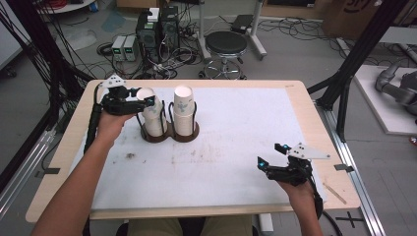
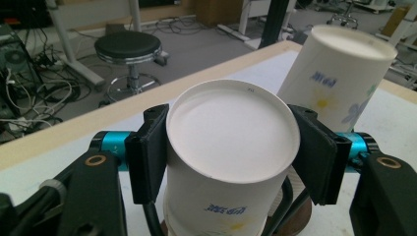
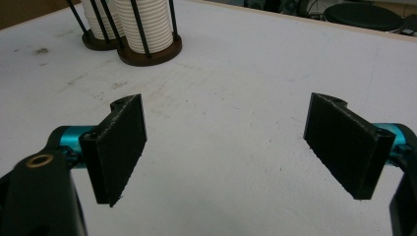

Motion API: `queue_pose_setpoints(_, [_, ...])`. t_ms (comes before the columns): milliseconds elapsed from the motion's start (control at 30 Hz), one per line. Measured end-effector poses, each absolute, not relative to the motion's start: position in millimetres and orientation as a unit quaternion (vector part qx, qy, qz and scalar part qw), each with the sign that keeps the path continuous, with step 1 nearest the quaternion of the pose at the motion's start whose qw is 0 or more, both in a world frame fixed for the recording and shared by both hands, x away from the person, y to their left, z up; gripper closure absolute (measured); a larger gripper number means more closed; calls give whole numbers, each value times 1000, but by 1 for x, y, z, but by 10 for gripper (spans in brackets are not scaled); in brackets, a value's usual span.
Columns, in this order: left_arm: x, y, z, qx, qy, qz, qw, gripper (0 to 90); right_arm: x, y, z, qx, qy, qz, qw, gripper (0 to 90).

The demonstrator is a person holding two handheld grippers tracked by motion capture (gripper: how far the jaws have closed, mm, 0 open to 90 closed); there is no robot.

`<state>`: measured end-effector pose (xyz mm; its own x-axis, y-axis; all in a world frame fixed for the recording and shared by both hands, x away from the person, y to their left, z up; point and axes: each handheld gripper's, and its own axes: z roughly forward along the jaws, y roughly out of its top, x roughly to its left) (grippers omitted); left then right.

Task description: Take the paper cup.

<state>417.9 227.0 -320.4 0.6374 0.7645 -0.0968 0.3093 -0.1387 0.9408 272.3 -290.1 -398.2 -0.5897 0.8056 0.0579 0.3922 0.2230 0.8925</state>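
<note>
White surface (image 1: 236,147): my left hand-held gripper (image 2: 228,147) clamps the top cup (image 2: 231,142) of the upright left stack, lift straight up; right hand-held gripper (image 3: 226,147) open, well apart.

White paper cups (image 2: 231,147), upside down, printed with blue lettering, a yellow flower and pale blue petals. Second white cup stack (image 2: 339,78) at two o'clock, same print. Dark brown round wooden holder base (image 3: 150,51) with thin black rods. Black gripper jaws on both the left gripper (image 2: 231,152) and right gripper (image 3: 226,147), with teal metal fittings and brass-coloured rivets. White, grey-smudged mat (image 1: 236,147) over a pale wooden tabletop (image 1: 305,98).
</note>
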Motion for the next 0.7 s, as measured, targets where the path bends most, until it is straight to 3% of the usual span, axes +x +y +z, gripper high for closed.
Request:
queue_pose_setpoints(200, [408, 239, -301, 697, 370, 210, 578, 365, 272, -290, -397, 398, 751, 481, 216, 167])
queue_pose_setpoints(700, [371, 242, -272, 703, 310, 214, 603, 370, 274, -285, -397, 395, 753, 481, 212, 167])
